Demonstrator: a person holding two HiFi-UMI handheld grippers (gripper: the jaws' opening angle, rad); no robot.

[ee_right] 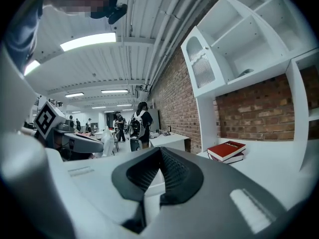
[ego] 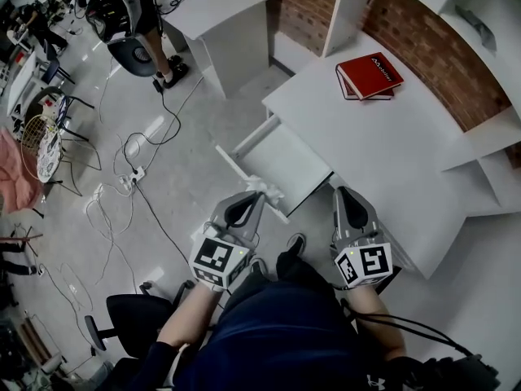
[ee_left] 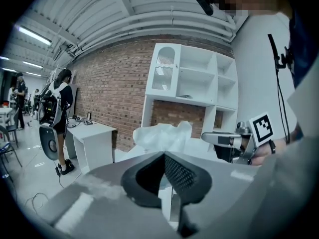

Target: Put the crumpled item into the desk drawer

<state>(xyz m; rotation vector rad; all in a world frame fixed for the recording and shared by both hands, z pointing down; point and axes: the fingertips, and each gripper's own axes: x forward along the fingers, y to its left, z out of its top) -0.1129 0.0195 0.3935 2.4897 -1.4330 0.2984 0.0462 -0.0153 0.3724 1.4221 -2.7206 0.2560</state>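
Left gripper (ego: 254,198) clamped on crumpled item (ego: 265,187), just over front edge of open drawer (ego: 285,160) under desk (ego: 383,161). Right gripper (ego: 347,195) pinched together, empty, at desk's front edge. Probably light, soft thin white sheet; springy, easy to tear; best pinched at bunched middle. Smooth white desk top; red books (ego: 370,75) near back edge. Brick wall (ego: 440,51) behind; cable tangle (ego: 122,177) on floor.

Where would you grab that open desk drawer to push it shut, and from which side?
Probably the top edge of its front panel, from above. It is a thin upright board with no handle showing, so one jaw could go inside the drawer and one outside. The right gripper is free; the left gripper holds the crumpled item.
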